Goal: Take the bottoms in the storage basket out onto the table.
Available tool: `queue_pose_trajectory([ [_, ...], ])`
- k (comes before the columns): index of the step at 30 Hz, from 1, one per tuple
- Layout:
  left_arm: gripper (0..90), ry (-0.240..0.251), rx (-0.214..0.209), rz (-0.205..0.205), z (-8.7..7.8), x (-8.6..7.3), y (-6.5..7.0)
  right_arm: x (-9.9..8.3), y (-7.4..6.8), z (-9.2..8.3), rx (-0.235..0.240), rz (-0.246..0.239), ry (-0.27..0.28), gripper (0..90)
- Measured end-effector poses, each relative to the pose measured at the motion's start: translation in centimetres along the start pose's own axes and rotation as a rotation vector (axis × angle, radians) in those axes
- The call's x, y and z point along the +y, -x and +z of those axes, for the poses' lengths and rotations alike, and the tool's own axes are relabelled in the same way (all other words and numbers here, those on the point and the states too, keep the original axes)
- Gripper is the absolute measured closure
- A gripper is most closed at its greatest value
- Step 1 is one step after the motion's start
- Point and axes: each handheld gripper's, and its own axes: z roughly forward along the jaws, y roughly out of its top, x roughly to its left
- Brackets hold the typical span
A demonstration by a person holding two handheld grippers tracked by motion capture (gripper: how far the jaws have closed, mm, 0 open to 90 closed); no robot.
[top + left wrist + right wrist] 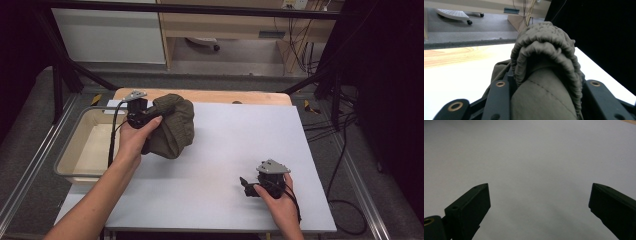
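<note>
The white surface [215,165] lies wide and bare right of the bin [85,145], which sits off its left edge. Just right of the bin, the olive garment [172,125] bunches near the far edge, the left gripper [145,117] pinching it between its fingers. Well right of the bin, near the front edge, the right gripper [246,186] rests with fingers spread wide.

probably a lab: framed test table [225,165], loose cables [300,50]

Left gripper [150,116]: held at the far left of the table, forearm extended, jaws clamped. Right gripper [246,186]: low near the front edge, jaws spread wide, nothing between them.
</note>
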Motion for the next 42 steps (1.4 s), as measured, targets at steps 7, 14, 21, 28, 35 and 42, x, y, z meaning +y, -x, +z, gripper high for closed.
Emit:
queue_pose_trajectory([
  [7, 57.2, -0.009, -0.015, 0.014, 0.8, -0.3, 1.0, 0.0, 0.1, 0.0, -0.003, -0.004, 0.002, 4.3],
  [14, 57.0, -0.016, -0.031, 0.026, 1.7, -0.5, 2.0, 0.0, 0.1, 0.0, -0.005, -0.002, 0.005, 4.2],
  [21, 56.9, -0.029, -0.049, 0.047, 2.6, -0.9, 3.0, 0.0, 0.2, -0.1, -0.005, -0.001, 0.006, 4.2],
  [28, 56.7, -0.034, -0.056, 0.062, 3.5, -1.3, 3.9, 0.1, 0.1, -0.2, 0.002, -0.007, 0.018, 4.1],
  [35, 56.5, -0.043, -0.065, 0.077, 4.3, -1.8, 4.6, 0.1, 0.2, -0.2, -0.003, -0.007, 0.017, 4.1],
  [42, 56.5, -0.033, -0.056, 0.094, 4.7, -2.0, 5.2, 0.0, 0.3, -0.1, -0.005, -0.002, 0.016, 4.1],
])
